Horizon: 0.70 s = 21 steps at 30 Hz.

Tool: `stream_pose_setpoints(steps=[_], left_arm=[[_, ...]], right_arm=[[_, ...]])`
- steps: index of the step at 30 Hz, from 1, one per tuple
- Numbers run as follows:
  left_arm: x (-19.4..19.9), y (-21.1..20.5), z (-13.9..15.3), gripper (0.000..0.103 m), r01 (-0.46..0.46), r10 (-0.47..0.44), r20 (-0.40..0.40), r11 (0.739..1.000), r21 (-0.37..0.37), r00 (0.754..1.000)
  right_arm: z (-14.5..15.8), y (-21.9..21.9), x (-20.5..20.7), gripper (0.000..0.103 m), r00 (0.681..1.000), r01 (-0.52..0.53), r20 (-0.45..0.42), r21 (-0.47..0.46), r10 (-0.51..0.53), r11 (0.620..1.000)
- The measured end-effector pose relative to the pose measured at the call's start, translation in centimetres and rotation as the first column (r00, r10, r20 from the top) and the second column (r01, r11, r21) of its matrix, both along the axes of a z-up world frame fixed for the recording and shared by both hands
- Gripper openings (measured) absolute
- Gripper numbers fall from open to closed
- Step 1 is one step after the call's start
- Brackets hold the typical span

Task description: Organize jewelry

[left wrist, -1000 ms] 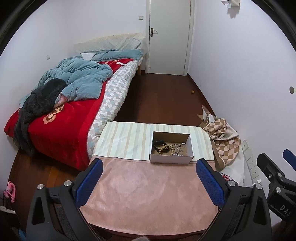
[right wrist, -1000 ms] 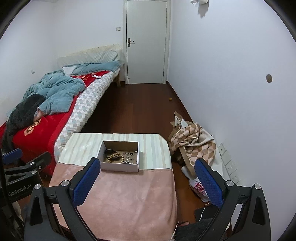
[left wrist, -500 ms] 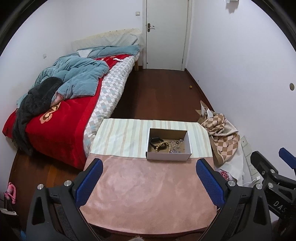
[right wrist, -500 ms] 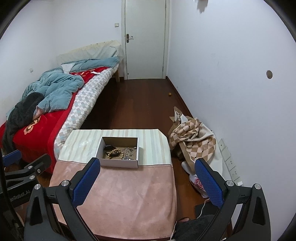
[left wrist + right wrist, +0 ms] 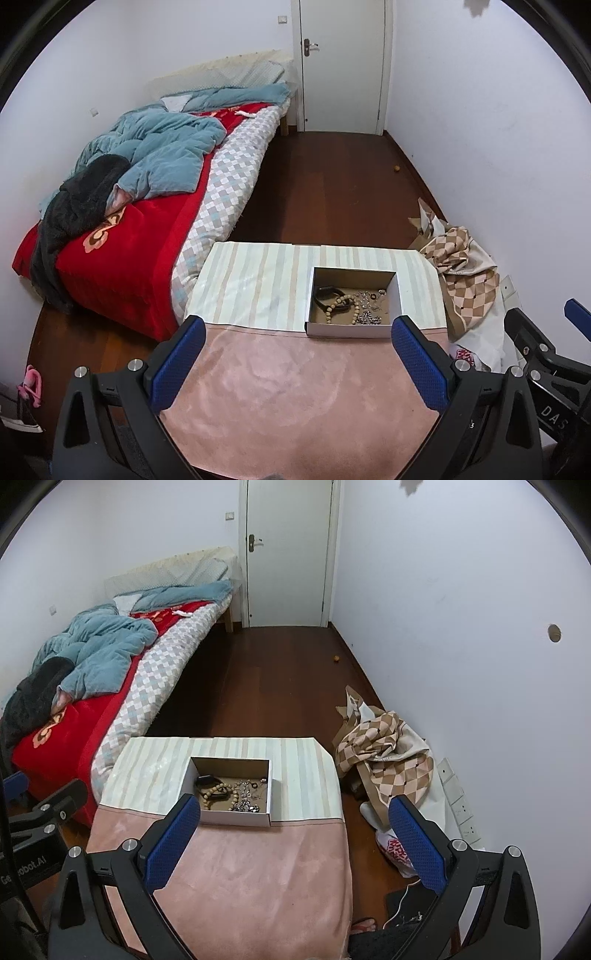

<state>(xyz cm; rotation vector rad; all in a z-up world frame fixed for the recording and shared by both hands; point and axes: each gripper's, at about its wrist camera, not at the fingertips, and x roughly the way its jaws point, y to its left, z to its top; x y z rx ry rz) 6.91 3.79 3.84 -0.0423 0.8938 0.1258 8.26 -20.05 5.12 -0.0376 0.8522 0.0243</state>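
Note:
A shallow white cardboard box [image 5: 351, 329] [image 5: 232, 818] sits on the small table where the striped cloth meets the pink cloth. Inside lie a black band [image 5: 327, 295] [image 5: 205, 780], a wooden bead bracelet [image 5: 349, 304] [image 5: 221, 794] and a tangle of silver jewelry [image 5: 369, 306] [image 5: 249, 794]. My left gripper [image 5: 297, 363] is open and empty, held above the pink cloth, short of the box. My right gripper [image 5: 291, 845] is open and empty, above the table's right front. Each gripper shows at the edge of the other's view.
The table [image 5: 295, 398] has a pink cloth in front and a striped cloth [image 5: 255, 280] behind. A bed [image 5: 129, 221] with red and blue covers stands left. A checkered cloth pile [image 5: 461, 273] and a plastic bag lie on the floor at right, by the wall.
Both grippers have moved up and slightly forward, tilting down; the box and table sit closer to the frame centre. Jaws stay open. Nothing on the table moved.

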Motion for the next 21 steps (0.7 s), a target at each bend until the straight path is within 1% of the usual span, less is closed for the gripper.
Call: stream_pose_setpoints(steps=[9, 21], left_arm=[[1.8, 0.4, -1.6, 0.103, -0.011, 0.011, -0.039, 1.000, 0.008, 0.999], [2.3, 0.4, -2.3, 0.103, -0.001, 0.001, -0.066, 1.000, -0.003, 0.998]], right_arm=[[-1.8, 0.7, 2.5, 0.103, 0.999, 0.007, -0.041, -0.015, -0.008, 1.000], [-2.6, 1.2, 3.3, 0.103, 0.998, -0.003, -0.065, -0.032, 0.001, 0.999]])
